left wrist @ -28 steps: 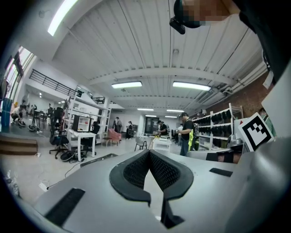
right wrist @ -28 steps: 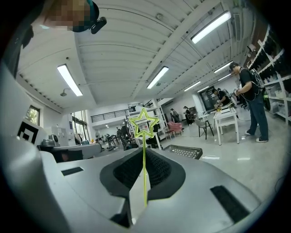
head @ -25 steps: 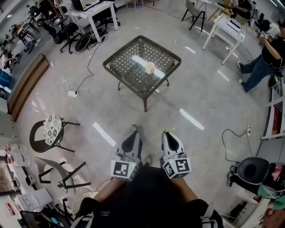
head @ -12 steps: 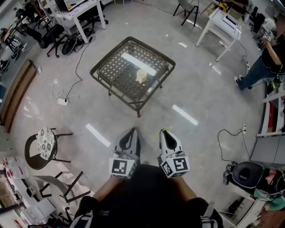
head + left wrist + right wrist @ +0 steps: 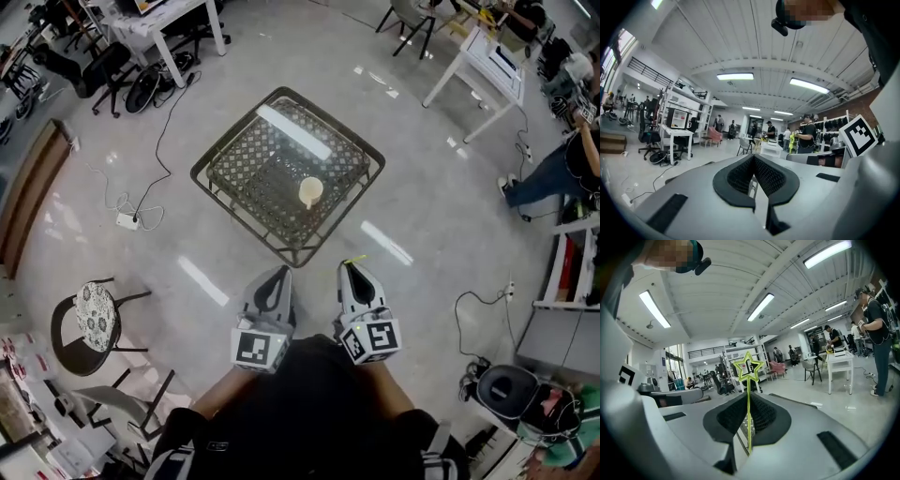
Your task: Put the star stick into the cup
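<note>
I have stepped nearer, so the cup (image 5: 310, 192) on the counter (image 5: 246, 178) now sits close ahead of my right gripper (image 5: 352, 270), whose fingers clamp the star stick (image 5: 748, 380) short of the cup; my left gripper (image 5: 278, 274) has its fingers together, empty.

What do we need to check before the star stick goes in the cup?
1. Star stick held in the right gripper: ok, jaws shut on its stem.
2. Star end pointing out past the jaws: ok.
3. Cup standing on the table, mouth up: ok.
4. Right gripper above the cup: not ok, it is short of the table's near corner.
5. Left gripper out of the way: ok, shut on nothing, beside the right one.
6. Cup empty inside: cannot tell.
</note>
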A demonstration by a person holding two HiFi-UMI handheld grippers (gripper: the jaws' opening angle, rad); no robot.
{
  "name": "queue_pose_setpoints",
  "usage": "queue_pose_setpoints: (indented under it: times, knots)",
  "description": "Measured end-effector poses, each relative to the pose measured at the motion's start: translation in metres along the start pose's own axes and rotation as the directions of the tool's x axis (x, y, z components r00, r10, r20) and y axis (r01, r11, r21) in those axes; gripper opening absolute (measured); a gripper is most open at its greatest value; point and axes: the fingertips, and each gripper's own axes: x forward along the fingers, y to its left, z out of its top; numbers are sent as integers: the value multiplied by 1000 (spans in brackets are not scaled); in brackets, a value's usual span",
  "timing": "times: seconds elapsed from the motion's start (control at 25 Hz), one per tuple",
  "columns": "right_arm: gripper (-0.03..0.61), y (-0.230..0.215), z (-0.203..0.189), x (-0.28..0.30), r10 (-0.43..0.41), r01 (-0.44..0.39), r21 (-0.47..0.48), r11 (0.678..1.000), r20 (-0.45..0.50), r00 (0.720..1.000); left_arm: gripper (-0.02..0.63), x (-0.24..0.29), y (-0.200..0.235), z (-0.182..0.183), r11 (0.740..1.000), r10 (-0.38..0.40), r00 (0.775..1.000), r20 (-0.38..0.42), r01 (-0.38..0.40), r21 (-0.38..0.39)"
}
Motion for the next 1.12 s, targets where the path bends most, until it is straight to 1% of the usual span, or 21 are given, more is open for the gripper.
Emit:
queue_pose_setpoints:
  times: [0.16, 0.24, 0.4, 0.52, 0.68, 0.84, 1.0, 1.12]
  knots:
    - [21, 0, 11, 42, 7, -8, -28, 1000, -5, 1000, 17, 23, 32, 9, 1000, 14, 1000, 14, -14, -5]
    - [21, -3, 16, 57, 18, -18, -39, 999, -14, 1000, 16, 31, 40, 11, 1000, 25, 1000, 15, -25, -10]
    - [21, -23, 22, 88, 46, -48, -42, 998, -43, 998, 16, 57, 50, 12, 998, 67, 998, 12, -67, -10]
    - [21, -41, 26, 115, 92, -96, -47, 994, -66, 994, 17, 80, 57, 16, 992, 126, 992, 13, -126, -9]
    - [21, -54, 32, 155, 183, -190, -76, 979, -91, 979, 17, 109, 71, 23, 976, 216, 976, 26, -215, -18]
    - [21, -73, 30, 193, 264, -277, -94, 956, -135, 955, 17, 139, 79, 29, 955, 295, 955, 30, -294, -25]
    - [21, -90, 29, 232, 326, -344, -96, 934, -166, 931, 17, 172, 90, 38, 930, 367, 929, 50, -365, -50]
    - [21, -105, 17, 253, 352, -376, -95, 922, -204, 914, 16, 189, 90, 34, 913, 406, 913, 37, -403, -69]
